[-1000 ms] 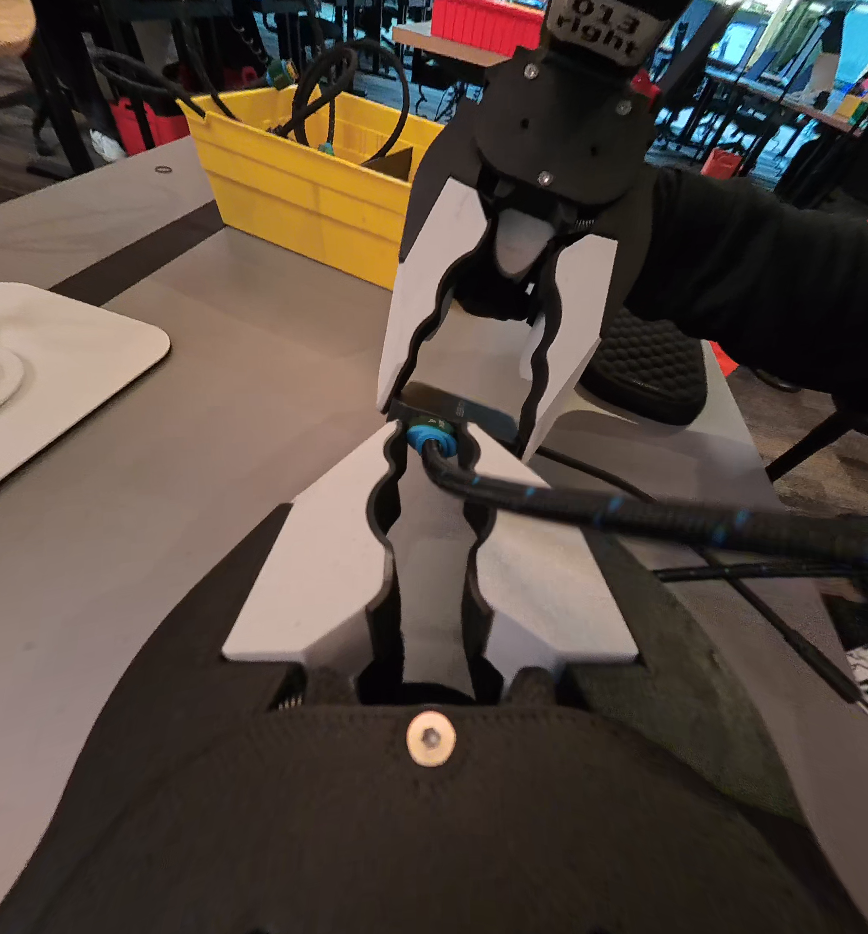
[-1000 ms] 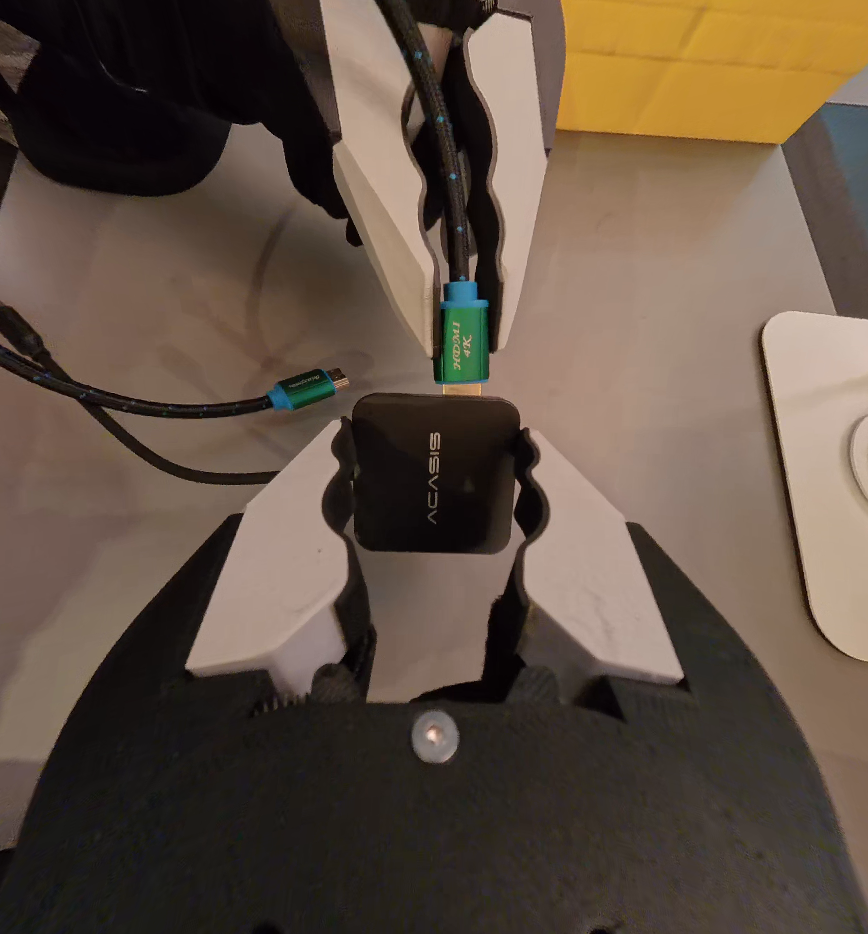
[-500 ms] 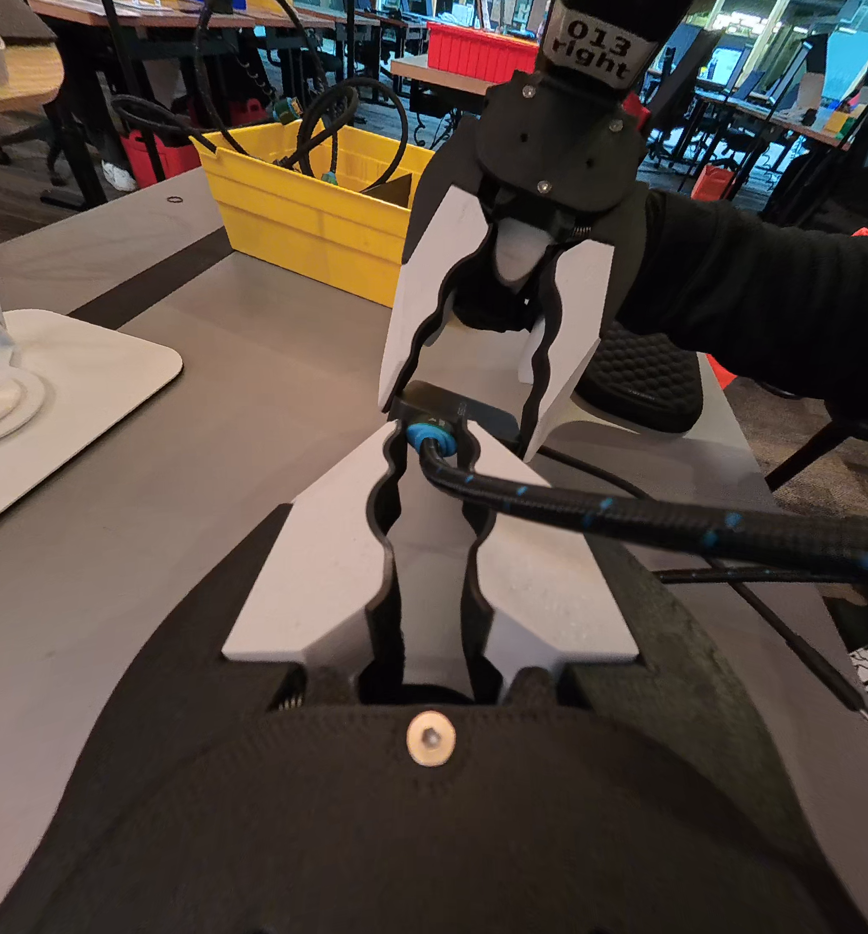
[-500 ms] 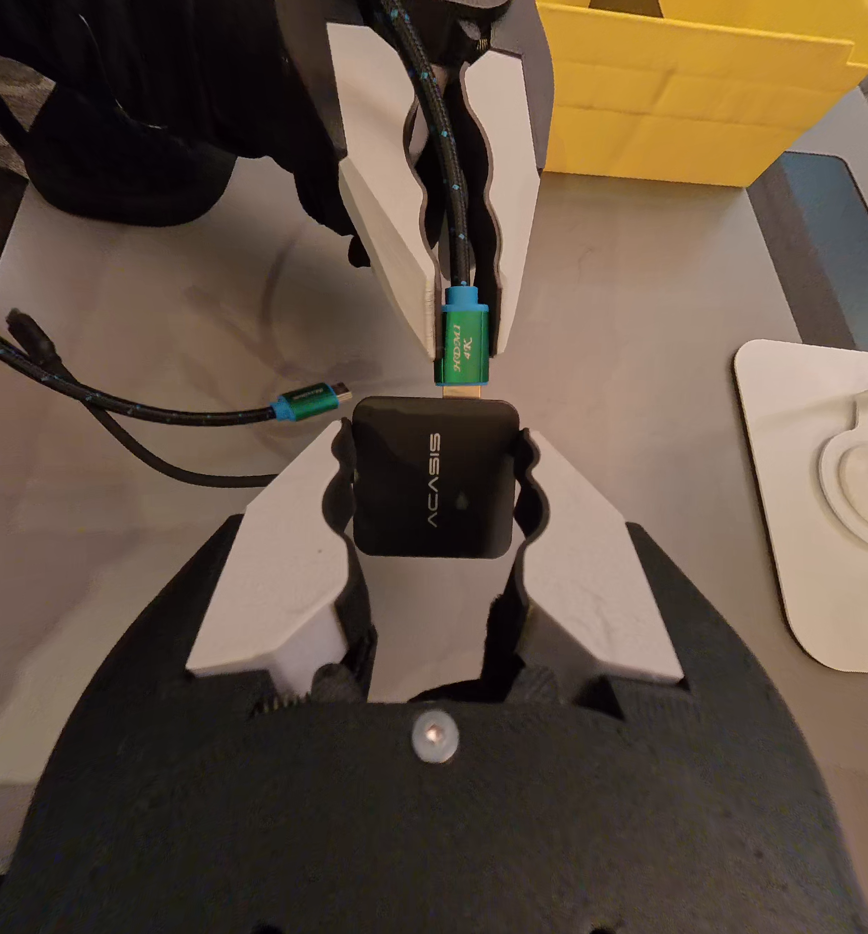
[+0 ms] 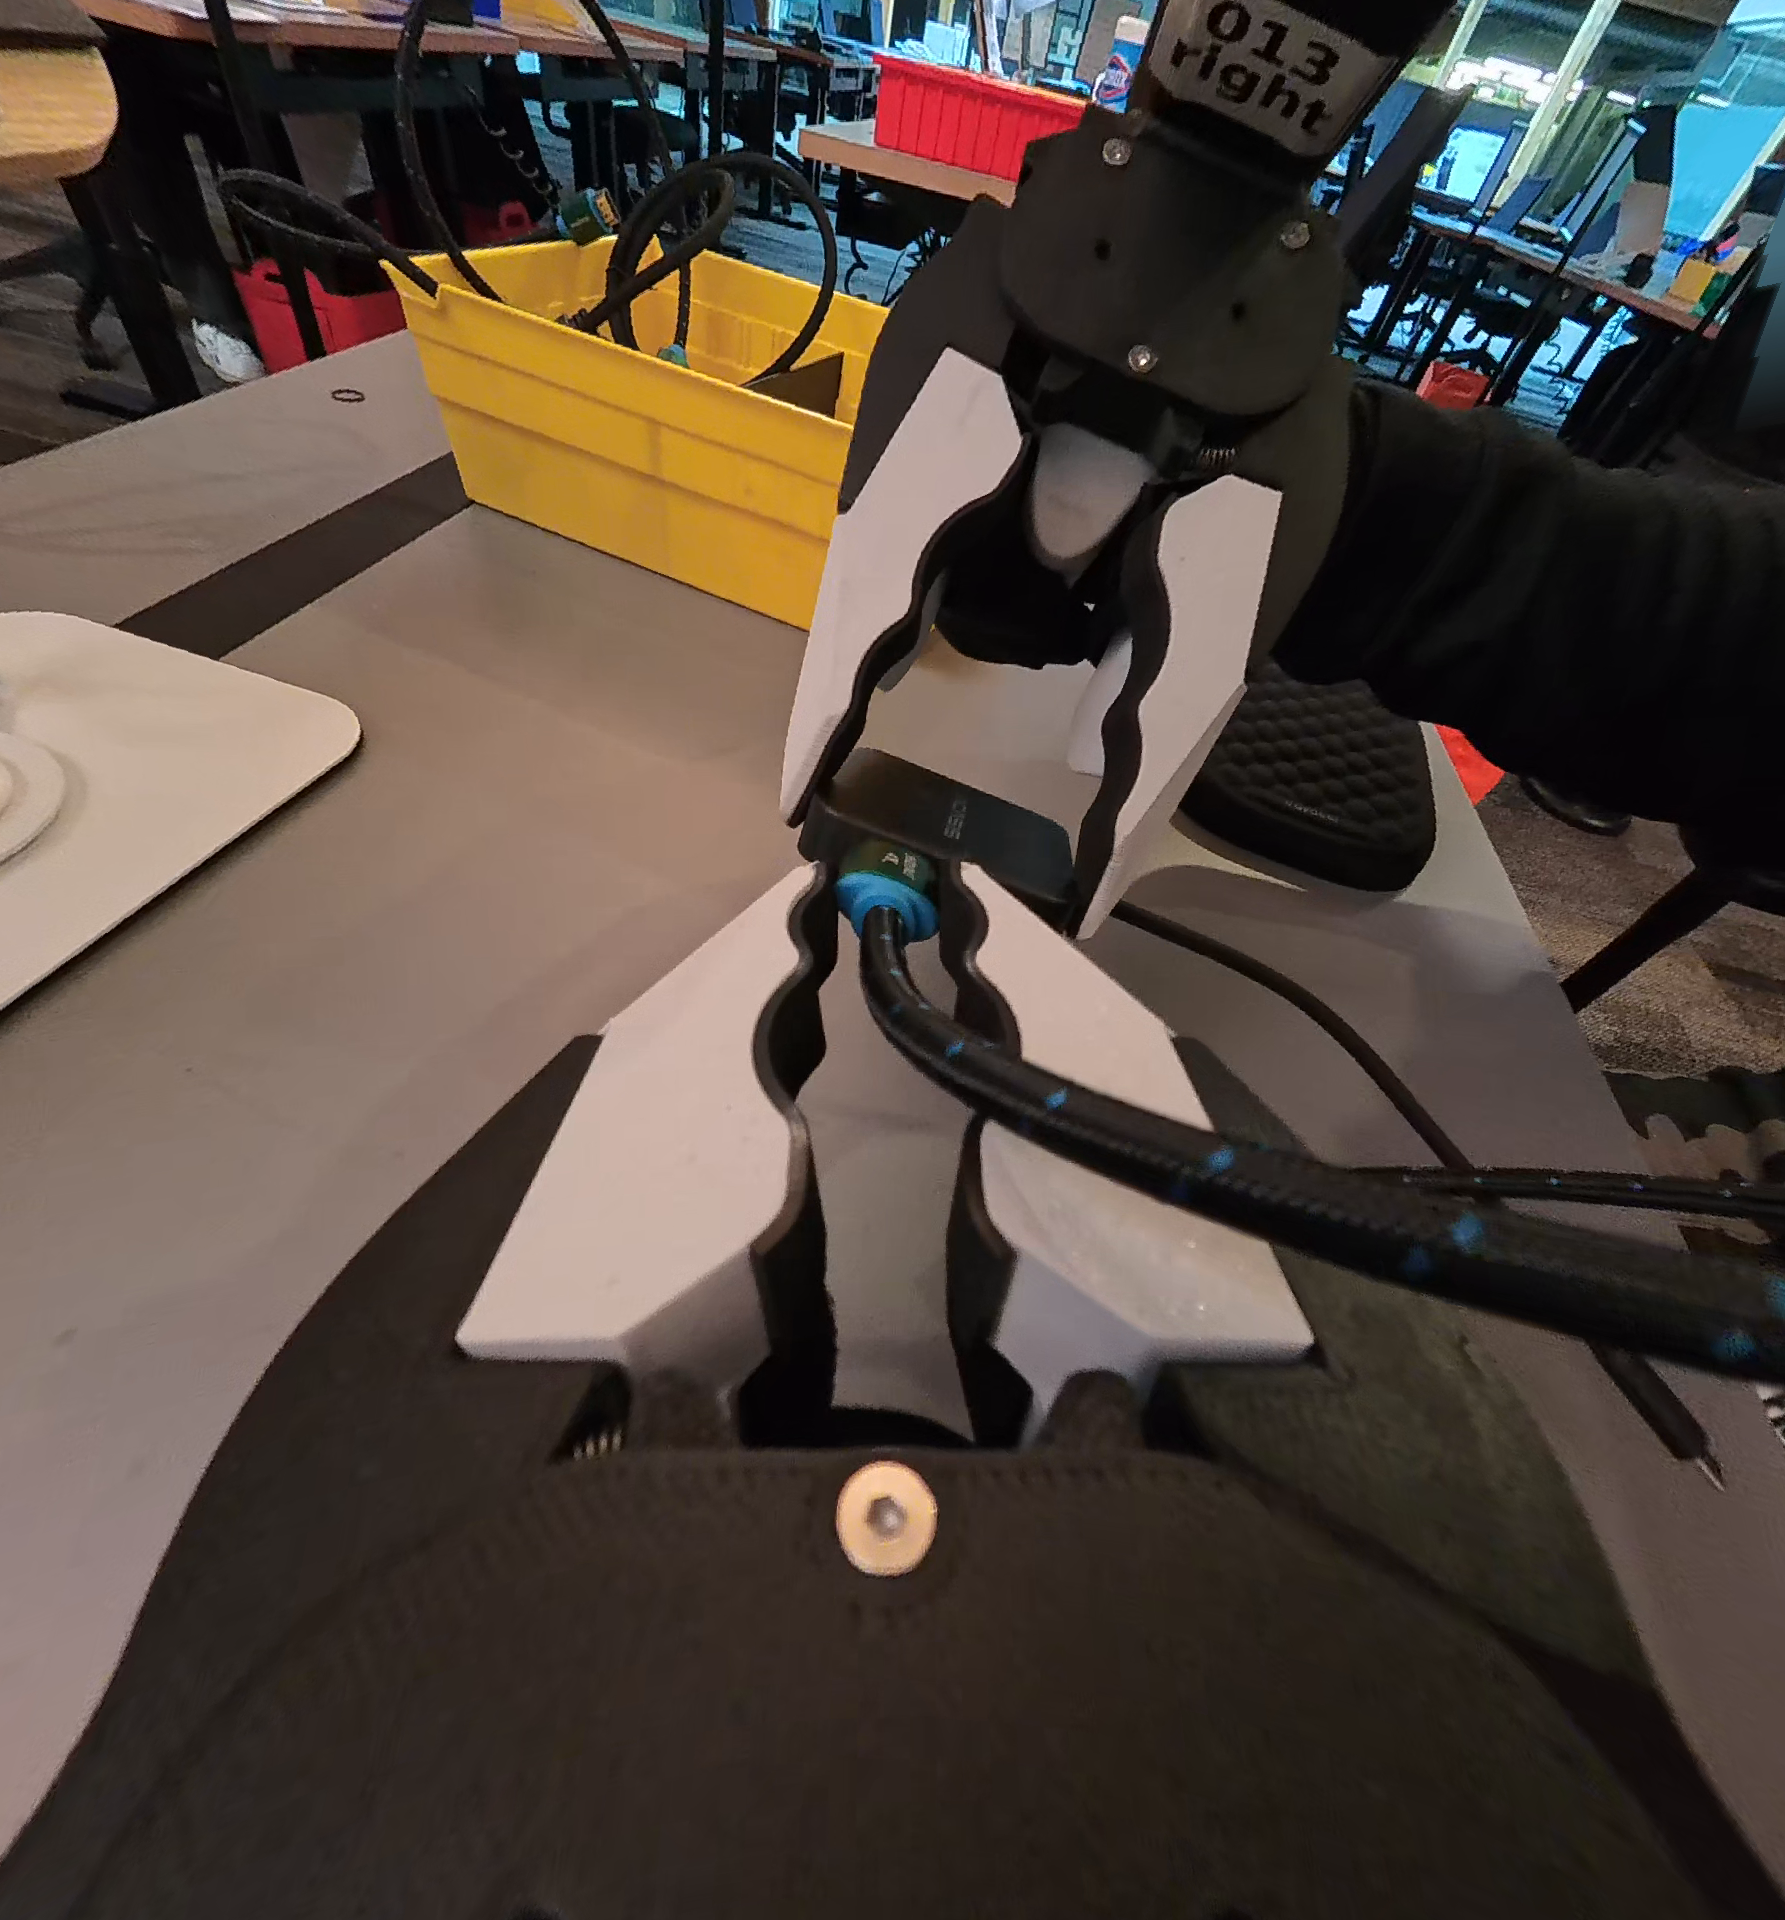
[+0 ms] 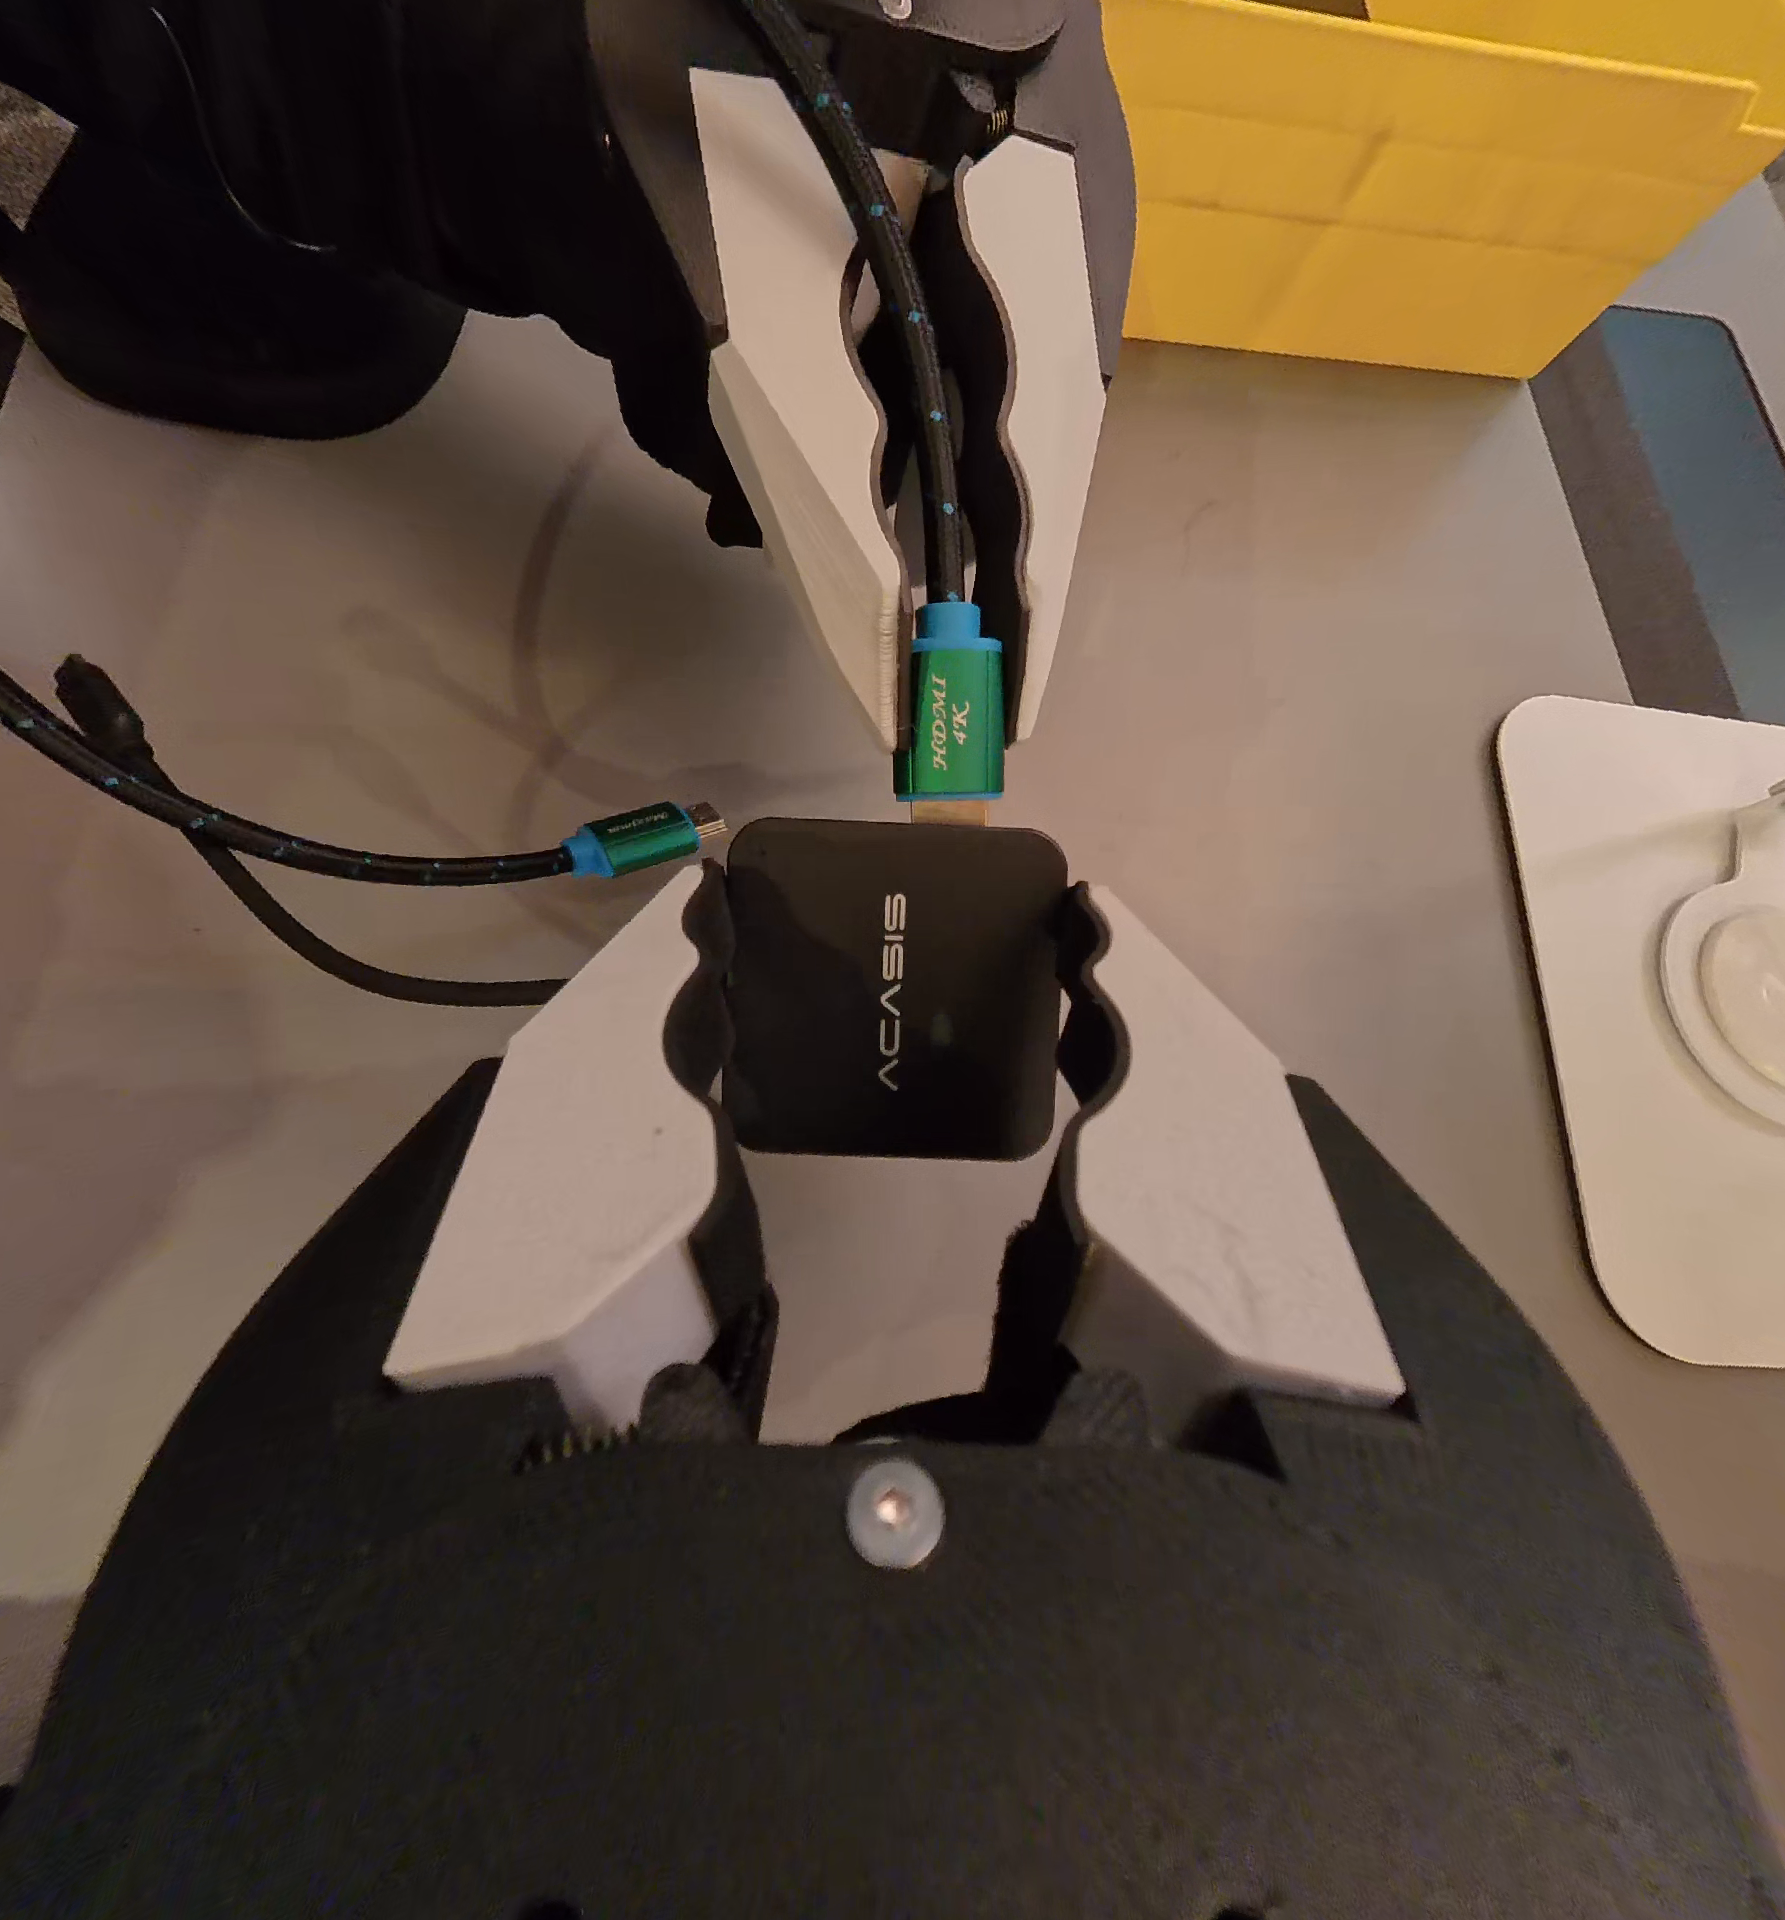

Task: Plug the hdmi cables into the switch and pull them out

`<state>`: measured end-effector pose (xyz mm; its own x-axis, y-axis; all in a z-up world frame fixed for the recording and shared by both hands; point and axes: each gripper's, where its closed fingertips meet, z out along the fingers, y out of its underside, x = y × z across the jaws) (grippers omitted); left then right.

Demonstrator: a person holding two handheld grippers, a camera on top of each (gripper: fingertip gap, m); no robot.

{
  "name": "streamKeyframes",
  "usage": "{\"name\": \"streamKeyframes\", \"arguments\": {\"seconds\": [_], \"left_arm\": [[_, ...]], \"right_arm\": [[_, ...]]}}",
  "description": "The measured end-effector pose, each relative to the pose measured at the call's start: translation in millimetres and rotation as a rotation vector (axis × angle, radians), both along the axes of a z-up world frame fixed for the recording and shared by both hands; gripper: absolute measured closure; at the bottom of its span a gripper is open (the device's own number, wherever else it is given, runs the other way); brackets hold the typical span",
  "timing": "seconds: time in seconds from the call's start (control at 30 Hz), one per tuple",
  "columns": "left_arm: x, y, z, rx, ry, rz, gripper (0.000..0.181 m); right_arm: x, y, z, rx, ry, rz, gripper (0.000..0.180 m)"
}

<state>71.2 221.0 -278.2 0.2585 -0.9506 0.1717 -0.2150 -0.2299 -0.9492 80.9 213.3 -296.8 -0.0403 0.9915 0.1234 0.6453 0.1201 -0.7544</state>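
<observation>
My right gripper point(image 6: 893, 899) is shut on the sides of a black square switch point(image 6: 893, 1039) and holds it flat over the grey table point(image 6: 296, 644). My left gripper point(image 6: 955, 727) comes from the far side, shut on a green HDMI plug point(image 6: 955, 717) with a blue collar and braided black cable. The plug's gold tip point(image 6: 955, 816) sits at the switch's far edge port, a short stretch still showing. In the left wrist view my left gripper point(image 5: 883, 894) grips the plug point(image 5: 883, 873) against the switch point(image 5: 945, 821), which the right gripper point(image 5: 945, 852) holds. A second HDMI plug point(image 6: 639, 836) lies loose on the table.
A yellow bin point(image 5: 639, 436) with coiled cables stands at the table's far side, also in the right wrist view point(image 6: 1387, 208). A white base plate point(image 6: 1677, 1039) lies to one side. A thin black cable point(image 6: 348, 956) trails across the table. A black mesh chair point(image 5: 1314, 769) stands past the table's edge.
Both grippers have shifted and tilted a little together, showing more of the yellow bin. The plug stays at the switch's port, with about the same gold tip showing.
</observation>
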Motion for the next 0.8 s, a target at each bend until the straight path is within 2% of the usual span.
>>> {"name": "streamKeyframes", "arguments": {"seconds": [0.4,0.8], "left_arm": [[-1.6,-3.8,1.6,-0.018,-0.021,-0.034,0.163],[-2.0,1.1,2.5,-0.029,-0.052,0.011,0.163]], "right_arm": [[-1.5,-3.5,2.7,0.025,-0.021,0.021,0.119],[-2.9,1.3,4.0,0.043,-0.041,-0.02,0.119]]}}
